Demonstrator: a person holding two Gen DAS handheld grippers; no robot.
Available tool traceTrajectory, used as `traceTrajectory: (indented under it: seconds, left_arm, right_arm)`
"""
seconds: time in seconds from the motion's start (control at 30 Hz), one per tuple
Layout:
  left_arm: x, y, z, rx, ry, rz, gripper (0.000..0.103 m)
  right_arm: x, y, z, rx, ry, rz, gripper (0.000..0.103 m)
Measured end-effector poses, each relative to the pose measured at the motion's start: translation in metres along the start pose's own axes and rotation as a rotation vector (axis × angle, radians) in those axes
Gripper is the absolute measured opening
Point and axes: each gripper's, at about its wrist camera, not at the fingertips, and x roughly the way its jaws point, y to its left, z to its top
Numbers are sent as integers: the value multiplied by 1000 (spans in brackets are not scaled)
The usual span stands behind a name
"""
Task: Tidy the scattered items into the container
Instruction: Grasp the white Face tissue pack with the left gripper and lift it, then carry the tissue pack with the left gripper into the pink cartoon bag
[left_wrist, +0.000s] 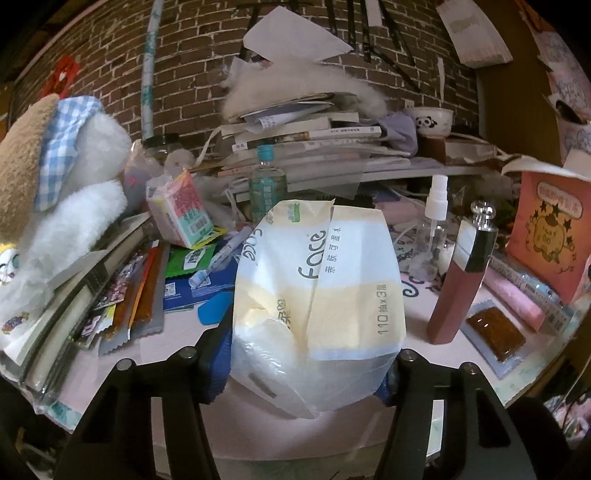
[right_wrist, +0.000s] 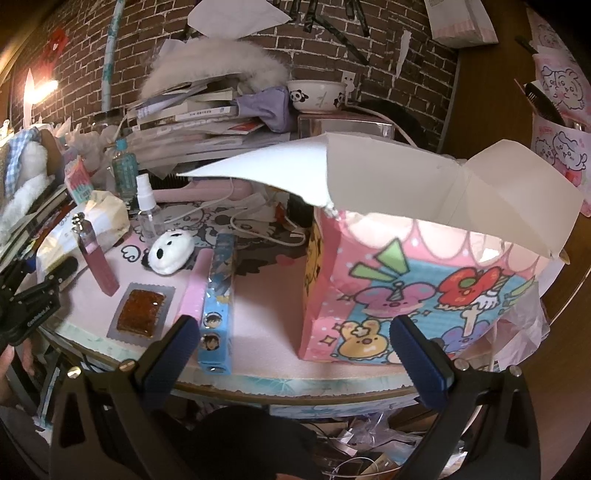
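Observation:
My left gripper (left_wrist: 306, 354) is shut on a pack of facial tissues (left_wrist: 317, 291), cream and white, held above the pink table mat (left_wrist: 417, 306); the pack also shows in the right wrist view (right_wrist: 99, 218), with the left gripper (right_wrist: 55, 273) at it. My right gripper (right_wrist: 295, 332) is open and empty, near the table's front edge. Right of it stands the container, a pink cartoon-printed box (right_wrist: 413, 291) with white flaps (right_wrist: 369, 170) open. A pink lip-gloss tube (left_wrist: 458, 291), a sauce packet (left_wrist: 495, 332), a blue pencil case (right_wrist: 219, 299) and a small panda plush (right_wrist: 170, 251) lie scattered.
A stack of books (left_wrist: 303, 144), a green bottle (left_wrist: 267, 184), a spray bottle (left_wrist: 434, 221) and snack packets (left_wrist: 136, 302) crowd the back and left. A plush toy (left_wrist: 55, 192) sits at far left. A panda bowl (right_wrist: 317, 94) stands on a box behind.

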Motion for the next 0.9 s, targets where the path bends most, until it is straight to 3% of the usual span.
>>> traceTrajectory:
  seconds: [0.5,0.7,0.9]
  left_arm:
    - [-38,-3,29,2,-103,25,55]
    - [-59,-25,56,47,-165,16,55]
    - [-71,-63,88,123,-219,-46,55]
  right_arm:
    - [-4,2,1,-6,-10,6,103]
    - [-8,-1,1,-2,-16,11,103]
    - [-9,-7,0,6,-14,8,103]
